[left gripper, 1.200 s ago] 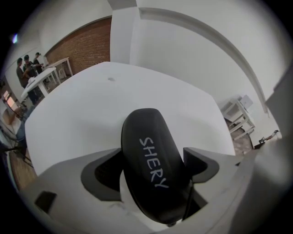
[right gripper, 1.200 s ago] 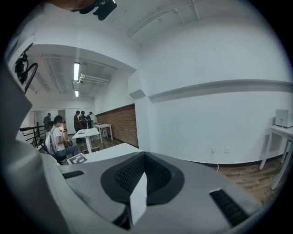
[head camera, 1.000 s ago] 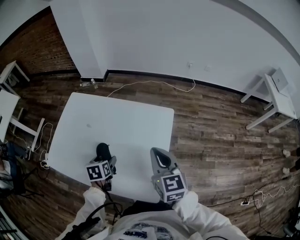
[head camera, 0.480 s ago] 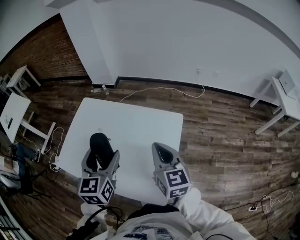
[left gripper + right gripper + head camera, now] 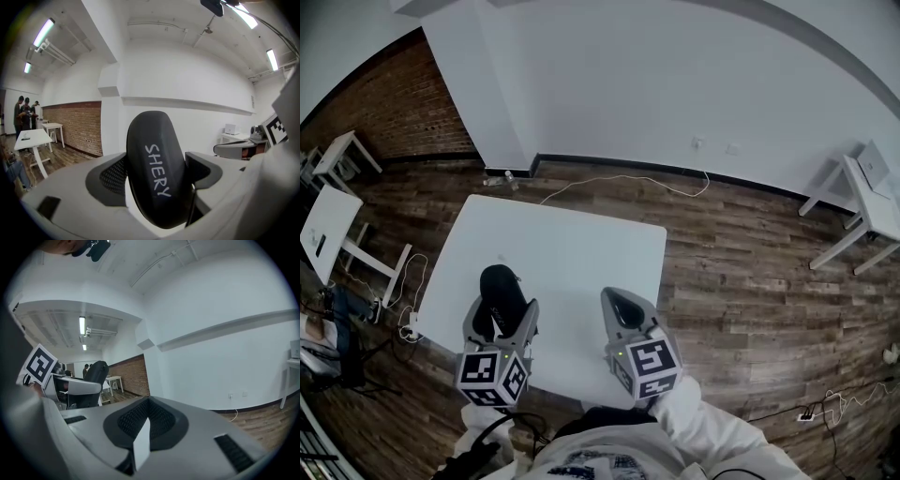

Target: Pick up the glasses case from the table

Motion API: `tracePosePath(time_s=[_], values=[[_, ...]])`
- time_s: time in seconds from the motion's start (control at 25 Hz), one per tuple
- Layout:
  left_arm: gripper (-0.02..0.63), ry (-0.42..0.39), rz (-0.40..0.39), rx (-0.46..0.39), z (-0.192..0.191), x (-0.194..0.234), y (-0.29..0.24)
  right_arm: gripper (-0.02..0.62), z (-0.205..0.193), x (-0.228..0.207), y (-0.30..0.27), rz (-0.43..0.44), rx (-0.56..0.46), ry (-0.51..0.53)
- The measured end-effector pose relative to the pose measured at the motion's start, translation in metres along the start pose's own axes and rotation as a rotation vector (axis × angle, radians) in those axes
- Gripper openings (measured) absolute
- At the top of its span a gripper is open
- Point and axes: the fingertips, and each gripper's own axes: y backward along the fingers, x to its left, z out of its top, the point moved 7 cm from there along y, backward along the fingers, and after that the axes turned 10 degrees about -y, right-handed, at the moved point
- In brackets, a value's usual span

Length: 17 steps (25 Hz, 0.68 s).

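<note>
**Left claw** [image 5: 502, 314]: clenched on the case [image 5: 498, 289]. The left gripper view shows the dark, rounded case [image 5: 157, 168] standing nearly upright, slightly tilted, between the jaws. Both pads press on its flanks. White lettering on its face reads SHERY. Its upper part stands proud of the jaws.

**Position of the case:** held in the air, clear of the table [image 5: 581, 248]. In the head view it hangs over the table's near left portion, just ahead of the person. In the left gripper view only the white wall [image 5: 187, 89] and the room show behind it. No table surface lies under or against it.

**Right claw** [image 5: 622, 314]: clenched on nothing. Its jaws meet in a point, and the right gripper view shows nothing between the pads. It hangs over the table's near right edge, well apart from the case.

**Step in hand:** judged to be the end of the lift. With the case off the table and gripped by one claw, the pick-up appears done or nearly so.

**Next move:** judged to call for a steady hold only, with pad pressure maintained and the left claw kept level. The shell looks smooth and curved and is gripped across its narrow width. The likely fault is therefore the case pivoting or sliding between the pads if the grip eases or the claw jerks. The right claw has no evident part to play.
</note>
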Motion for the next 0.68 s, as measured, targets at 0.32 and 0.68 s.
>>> tracePosePath(time_s=[0.32,0.68], values=[[0.39,-0.001,-0.001,-0.003,-0.0028,-0.0031,0.0023,0.002,-0.0035,0.0029,0.0036,0.013,0.008,0.005],[0.39,0.004,0.0,-0.001,-0.004,0.0011,0.008,0.002,-0.0043,0.009,0.0047,0.01,0.01,-0.001]])
